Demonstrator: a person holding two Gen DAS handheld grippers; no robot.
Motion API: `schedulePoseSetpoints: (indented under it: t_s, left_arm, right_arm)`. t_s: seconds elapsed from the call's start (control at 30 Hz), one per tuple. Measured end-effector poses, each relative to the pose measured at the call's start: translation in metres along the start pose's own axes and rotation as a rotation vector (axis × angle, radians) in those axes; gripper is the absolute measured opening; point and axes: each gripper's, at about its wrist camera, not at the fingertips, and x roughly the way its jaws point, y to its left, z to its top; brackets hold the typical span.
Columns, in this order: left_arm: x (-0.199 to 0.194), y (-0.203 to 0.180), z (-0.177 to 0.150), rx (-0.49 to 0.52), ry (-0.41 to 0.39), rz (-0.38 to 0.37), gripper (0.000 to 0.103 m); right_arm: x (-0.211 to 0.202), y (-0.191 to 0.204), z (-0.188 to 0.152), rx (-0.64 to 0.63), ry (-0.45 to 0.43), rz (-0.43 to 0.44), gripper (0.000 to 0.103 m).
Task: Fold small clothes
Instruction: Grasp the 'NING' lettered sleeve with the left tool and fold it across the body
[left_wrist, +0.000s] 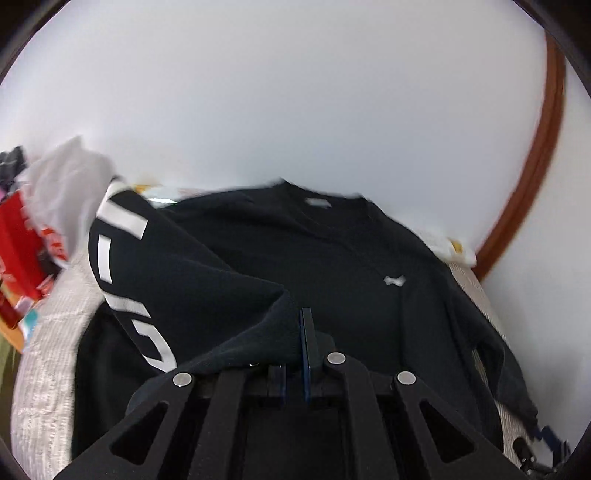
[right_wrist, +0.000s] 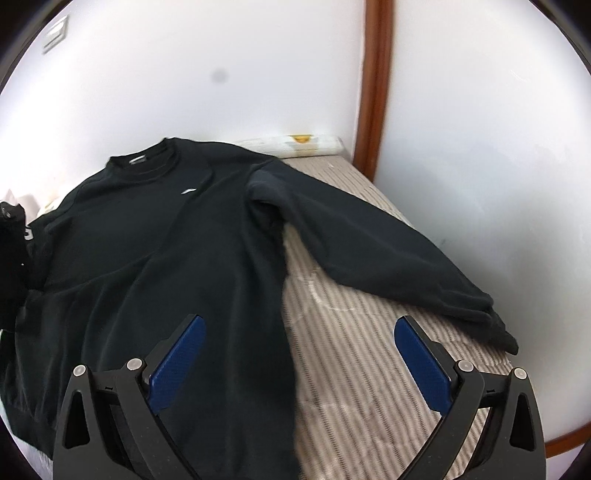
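Observation:
A black long-sleeved sweatshirt (right_wrist: 155, 236) lies face up on a striped bed cover (right_wrist: 351, 332), its neck toward the wall. My left gripper (left_wrist: 301, 325) is shut on the left sleeve (left_wrist: 177, 273), which has white lettering, and holds it lifted over the body (left_wrist: 351, 266). My right gripper (right_wrist: 299, 332) is open and empty, its blue pads (right_wrist: 177, 362) above the sweatshirt's lower right side. The right sleeve (right_wrist: 388, 251) lies spread out toward the bed's right edge.
A white wall (right_wrist: 221, 74) stands behind the bed, with a brown wooden trim (right_wrist: 375, 74) at the right. A pile of white and red clothes (left_wrist: 33, 229) sits at the left. A white item with a yellow mark (right_wrist: 299, 142) lies at the head.

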Motion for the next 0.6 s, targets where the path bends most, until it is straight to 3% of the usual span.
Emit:
schedulePoseSetpoints:
  t_s: [0.3,0.37,0.43,0.47,0.5,0.6]
  left_arm:
    - [0.023,-0.033,-0.022,0.103,0.125,-0.056,0.010]
    - [0.013,-0.032,-0.027,0.117,0.120,-0.070,0.018]
    - [-0.002,-0.027,-0.034,0.133,0.106,-0.069,0.052]
    - [-0.014,-0.022,-0.039,0.133,0.083,-0.079,0.060]
    - [-0.023,-0.017,-0.041,0.128,0.063,-0.088,0.064]
    - [-0.052,0.002,-0.050,0.132,0.026,-0.063,0.064]
  right_arm:
    - [0.011,-0.015,-0.011,0.019,0.040,-0.016,0.101]
    - [0.008,-0.008,-0.013,0.004,0.031,-0.011,0.101]
    - [0.002,0.002,-0.014,-0.015,0.016,0.002,0.101]
    - [0.000,0.006,-0.014,-0.022,0.009,0.009,0.101]
    - [-0.003,0.013,-0.014,-0.034,0.002,0.021,0.101]
    - [-0.012,0.036,-0.012,-0.063,-0.016,0.069,0.101]
